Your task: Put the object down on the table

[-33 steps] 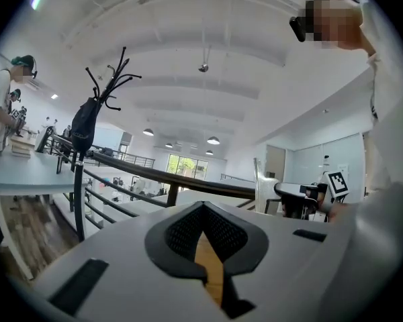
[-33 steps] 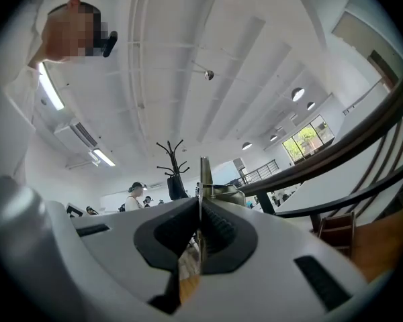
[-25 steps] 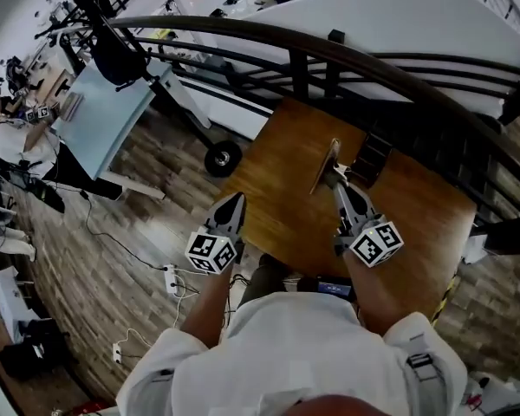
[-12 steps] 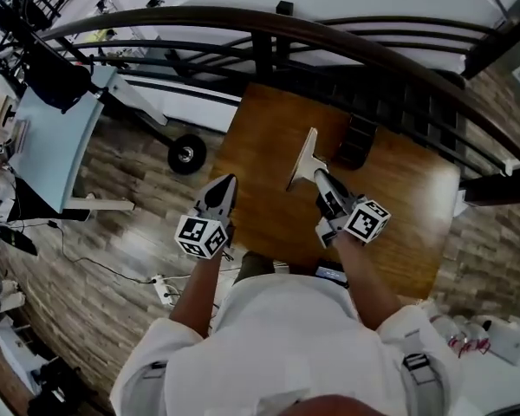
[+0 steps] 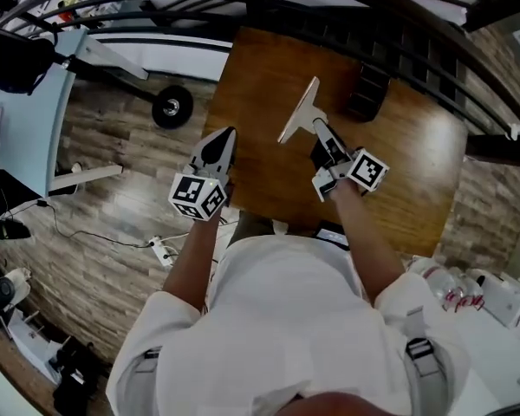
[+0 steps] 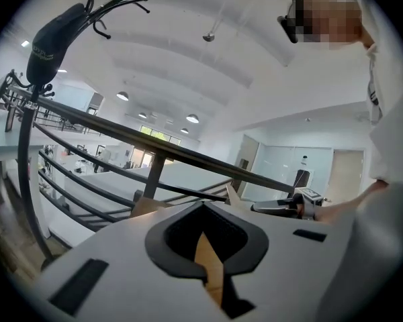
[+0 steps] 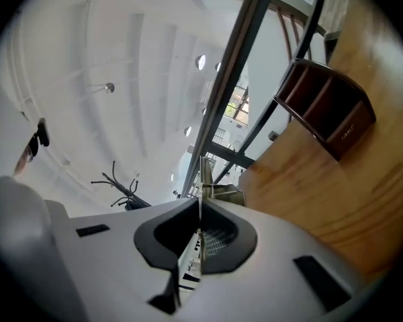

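A thin, pale flat panel [image 5: 300, 111] hangs tilted over the middle of the brown wooden table [image 5: 258, 68]. My right gripper [image 5: 316, 128] is shut on its near edge. In the right gripper view the panel [image 7: 201, 173] shows edge-on, pinched between the jaws of the right gripper [image 7: 200, 203]. My left gripper [image 5: 223, 137] is shut and holds nothing; it hovers at the table's left edge. Only table wood shows through the slit in front of the left gripper [image 6: 203, 210].
A dark brown compartment box [image 5: 367, 94] stands on the table behind the panel, also seen as the box [image 7: 326, 106]. A dark railing [image 5: 390, 24] runs along the far side. Left of the table are plank floor, a wheel [image 5: 172, 107] and a power strip [image 5: 160, 251].
The head view has swung down and nearer to the table. The right gripper still holds the panel, which now shows more of its face. The left gripper stays shut beside the table edge.
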Motion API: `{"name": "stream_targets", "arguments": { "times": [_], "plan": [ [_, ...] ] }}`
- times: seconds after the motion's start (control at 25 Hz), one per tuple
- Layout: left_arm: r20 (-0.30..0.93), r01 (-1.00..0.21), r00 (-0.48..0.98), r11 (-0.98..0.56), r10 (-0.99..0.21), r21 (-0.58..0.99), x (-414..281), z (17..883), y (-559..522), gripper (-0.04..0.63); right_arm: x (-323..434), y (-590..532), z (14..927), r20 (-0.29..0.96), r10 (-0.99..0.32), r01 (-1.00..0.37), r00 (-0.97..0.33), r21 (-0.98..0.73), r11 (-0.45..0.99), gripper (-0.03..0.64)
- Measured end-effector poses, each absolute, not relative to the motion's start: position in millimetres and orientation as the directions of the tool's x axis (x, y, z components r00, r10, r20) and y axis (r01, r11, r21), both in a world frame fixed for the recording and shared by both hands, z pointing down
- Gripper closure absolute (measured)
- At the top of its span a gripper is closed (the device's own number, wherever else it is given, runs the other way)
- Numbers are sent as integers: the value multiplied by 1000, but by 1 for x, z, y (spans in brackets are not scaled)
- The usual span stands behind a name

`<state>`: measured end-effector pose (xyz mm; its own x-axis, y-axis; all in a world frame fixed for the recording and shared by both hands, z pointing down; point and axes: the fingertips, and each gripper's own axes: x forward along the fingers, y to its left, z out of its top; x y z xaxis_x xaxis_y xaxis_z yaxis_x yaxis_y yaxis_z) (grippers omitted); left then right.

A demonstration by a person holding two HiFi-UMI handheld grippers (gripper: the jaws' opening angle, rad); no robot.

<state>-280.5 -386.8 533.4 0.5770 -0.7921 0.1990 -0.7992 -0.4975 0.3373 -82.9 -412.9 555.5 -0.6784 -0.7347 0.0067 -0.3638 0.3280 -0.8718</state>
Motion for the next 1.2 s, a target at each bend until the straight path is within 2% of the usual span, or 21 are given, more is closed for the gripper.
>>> {"name": "stream_targets", "arguments": {
  "times": [0.2,0.28,0.36,0.88,1.2],
  "plan": [
    [223,-791,587,-494,-778,360,-286,553,-388,581,-83,-420,605,96,-758,-385,-646,-898,214,591],
    [233,-789,590,-490,-773,371,-285,560,-389,581,-71,-410,641,255,-773,-414,-581,-910,11,591],
    [236,-785,594,-491,-769,378,-281,565,-390,581,-64,-406,663,331,-769,-402,-547,-909,-106,591],
    [266,-760,624,-493,-735,423,-264,586,-373,581,-62,-409,708,322,-810,-208,-490,-946,-250,592],
    [280,-769,612,-475,-739,427,-275,595,-365,581,-67,-403,730,363,-811,-171,-459,-932,-320,591]
  ]
}}
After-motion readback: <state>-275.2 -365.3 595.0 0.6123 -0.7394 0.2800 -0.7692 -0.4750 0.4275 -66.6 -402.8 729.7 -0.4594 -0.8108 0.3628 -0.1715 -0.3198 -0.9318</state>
